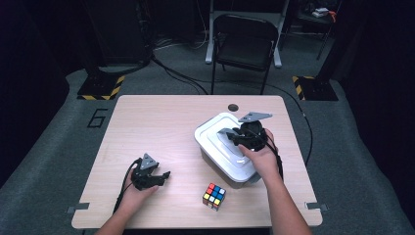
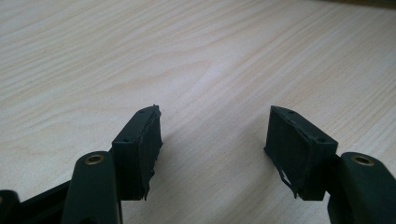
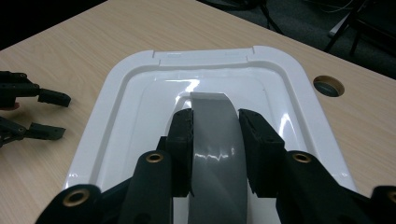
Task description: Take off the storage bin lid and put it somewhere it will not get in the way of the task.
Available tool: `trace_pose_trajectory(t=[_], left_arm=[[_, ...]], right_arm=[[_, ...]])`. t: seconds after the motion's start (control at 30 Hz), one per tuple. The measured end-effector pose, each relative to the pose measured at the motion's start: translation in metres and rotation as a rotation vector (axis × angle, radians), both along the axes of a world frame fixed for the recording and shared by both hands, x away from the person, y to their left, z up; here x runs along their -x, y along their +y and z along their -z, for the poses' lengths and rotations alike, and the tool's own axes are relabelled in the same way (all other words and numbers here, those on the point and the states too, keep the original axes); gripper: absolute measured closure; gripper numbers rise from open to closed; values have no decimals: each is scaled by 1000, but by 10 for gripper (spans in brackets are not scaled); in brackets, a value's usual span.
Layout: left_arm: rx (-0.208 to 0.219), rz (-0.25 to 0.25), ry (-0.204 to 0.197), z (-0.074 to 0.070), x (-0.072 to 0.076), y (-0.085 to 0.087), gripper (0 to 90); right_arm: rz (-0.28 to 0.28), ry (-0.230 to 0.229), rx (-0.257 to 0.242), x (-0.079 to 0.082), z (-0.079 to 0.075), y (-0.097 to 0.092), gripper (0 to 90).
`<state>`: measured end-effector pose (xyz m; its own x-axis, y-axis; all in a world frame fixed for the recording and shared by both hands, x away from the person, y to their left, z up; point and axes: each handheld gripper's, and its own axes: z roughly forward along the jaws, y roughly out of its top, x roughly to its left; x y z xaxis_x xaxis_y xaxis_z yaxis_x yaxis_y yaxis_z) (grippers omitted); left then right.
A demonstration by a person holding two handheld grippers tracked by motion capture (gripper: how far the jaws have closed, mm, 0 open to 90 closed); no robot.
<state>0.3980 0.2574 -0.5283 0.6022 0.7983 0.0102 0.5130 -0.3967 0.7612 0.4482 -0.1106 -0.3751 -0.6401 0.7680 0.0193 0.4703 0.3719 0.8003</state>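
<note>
Grey carpet surrounds a pale wooden table (image 1: 161,122), with a taped number six at the upper left of the high view, yellow-and-black striped blocks at either side and a black folding chair (image 1: 244,46) at the top centre beyond the table's far edge. At the lower left of that view the left gripper (image 1: 164,175) rests low over bare wood, the hand behind it coming in from the bottom edge; its jaws stand apart with nothing between them, and the left gripper view shows only wood grain in the gap. Right of it, near the bottom centre, a colourful puzzle cube (image 1: 214,196) sits alone on the table, just beside the near corner of a white lidded container (image 1: 215,147). On the right, the right gripper (image 1: 234,137) reaches forward over the lid, its hand angled in from the lower right; its jaws are clamped on the grey handle (image 3: 215,135) at the middle of the lid
</note>
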Motion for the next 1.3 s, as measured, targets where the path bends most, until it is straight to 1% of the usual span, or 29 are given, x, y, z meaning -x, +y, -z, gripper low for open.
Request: trace_pose_trajectory(t=[0.13, 0.2, 0.27, 0.4, 0.5, 0.63, 0.73, 0.8, 0.87, 0.97, 1.17, 1.27, 1.3], left_arm=[[0, 0, 0, 0, 0, 0, 357], [1, 0, 0, 0, 0, 0, 357], [-3, 3, 1, 0, 0, 0, 357], [0, 0, 0, 0, 0, 0, 357], [0, 0, 0, 0, 0, 0, 357], [1, 0, 0, 0, 0, 0, 357], [2, -1, 0, 0, 0, 0, 357], [2, -1, 0, 0, 0, 0, 357], [2, -1, 0, 0, 0, 0, 357], [2, -1, 0, 0, 0, 0, 357], [0, 1, 0, 0, 0, 0, 357], [3, 1, 5, 0, 0, 0, 357], [0, 3, 4, 0, 0, 0, 357]], right_arm=[[-5, -4, 4, -1, 1, 0, 665], [2, 8, 3, -2, 3, -1, 662], [4, 9, 0, -3, 4, -1, 661], [0, 5, 11, -2, 4, -1, 658], [7, 7, 39, -1, 4, -1, 632], [11, 17, 43, 0, 3, -3, 626], [2, 31, 57, 0, 3, -4, 632], [8, 45, 52, 2, 2, -3, 657], [15, 46, 54, 2, 2, -2, 659], [11, 38, 74, 2, 1, -1, 665], [20, 54, 61, 1, 0, -2, 669], [22, 54, 62, 1, -1, -2, 669], [20, 46, 60, 1, -3, -2, 670]])
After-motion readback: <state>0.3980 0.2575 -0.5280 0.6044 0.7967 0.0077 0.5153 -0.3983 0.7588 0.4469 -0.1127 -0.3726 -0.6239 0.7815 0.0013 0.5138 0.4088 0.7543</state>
